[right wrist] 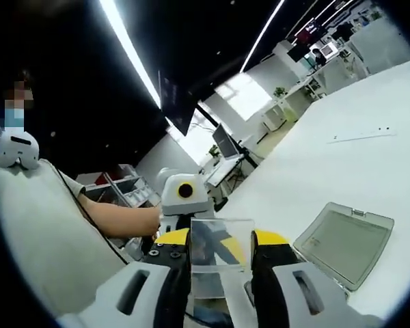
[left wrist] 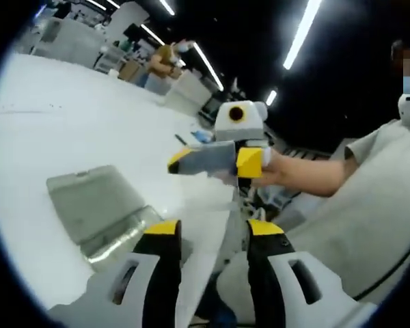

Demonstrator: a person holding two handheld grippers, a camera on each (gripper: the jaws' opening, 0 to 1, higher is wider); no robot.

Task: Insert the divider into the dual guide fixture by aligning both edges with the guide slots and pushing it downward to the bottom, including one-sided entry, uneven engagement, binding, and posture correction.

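Between the right gripper's [right wrist: 222, 263] jaws at six o'clock in the right gripper view stands the clear divider [right wrist: 221, 254], clamped upright. The left gripper [left wrist: 212, 240] also pinches the sheet. The fixture [right wrist: 343, 243] lies on the white table [right wrist: 328, 171] at four o'clock.

My yellow-tipped black jaws frame a clear divider [right wrist: 215, 253]; a translucent grey tray [right wrist: 344, 244] lies on the white tabletop [right wrist: 342, 171].

Divider [right wrist: 219, 253] between both grippers, above the table [right wrist: 342, 164].
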